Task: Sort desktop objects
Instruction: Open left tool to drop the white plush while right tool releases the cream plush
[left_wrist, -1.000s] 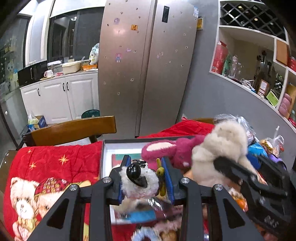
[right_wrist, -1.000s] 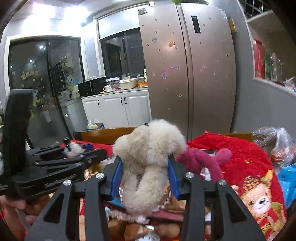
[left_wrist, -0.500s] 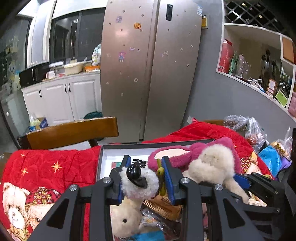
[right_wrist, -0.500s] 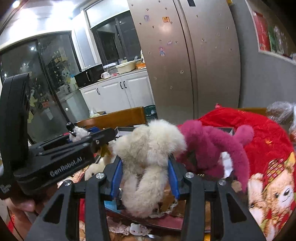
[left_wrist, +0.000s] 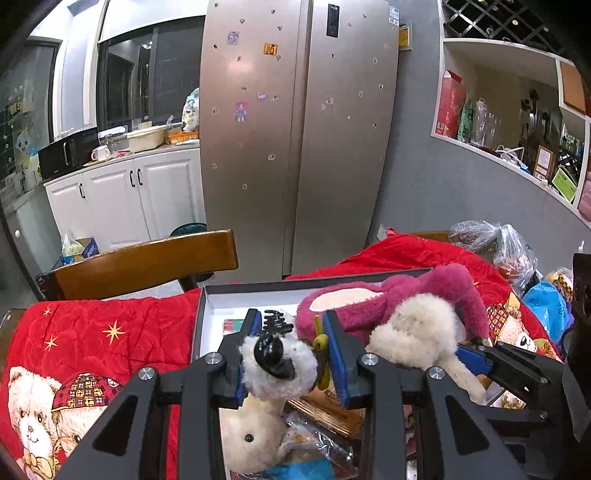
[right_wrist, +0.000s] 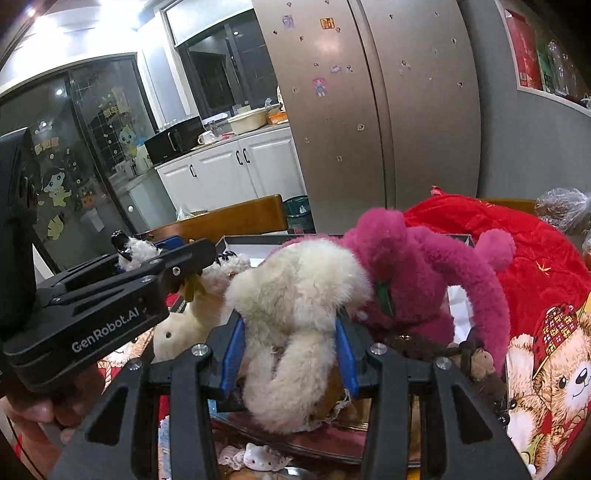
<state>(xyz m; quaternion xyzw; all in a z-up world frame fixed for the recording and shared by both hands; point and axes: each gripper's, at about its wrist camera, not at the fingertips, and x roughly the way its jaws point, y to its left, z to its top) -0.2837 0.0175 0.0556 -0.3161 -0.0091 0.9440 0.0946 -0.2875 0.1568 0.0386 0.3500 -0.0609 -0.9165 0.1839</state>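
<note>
My left gripper (left_wrist: 286, 354) is shut on a small white fluffy toy (left_wrist: 275, 373) with a black claw clip (left_wrist: 273, 350) on it; a yellow piece (left_wrist: 320, 343) shows by the right finger. It hangs over a dark-rimmed box (left_wrist: 236, 290) holding a pink plush bear (left_wrist: 406, 295) and a cream plush with a black eye (left_wrist: 251, 435). My right gripper (right_wrist: 290, 350) is shut on a cream fluffy plush (right_wrist: 295, 291), low over the box and touching the pink plush bear (right_wrist: 406, 277). The left gripper (right_wrist: 177, 266) shows at the left of the right wrist view.
A red quilted cloth with bear prints (left_wrist: 92, 343) covers the table. A wooden chair back (left_wrist: 140, 262) stands behind the box, with a steel fridge (left_wrist: 295, 147) beyond. Plastic bags (left_wrist: 509, 251) lie at the right. Small trinkets (right_wrist: 255, 459) lie under the right gripper.
Both grippers have come down toward the box, the right one more. The cream plush in the right gripper sank to beside the pink bear. Both grips are unchanged.
</note>
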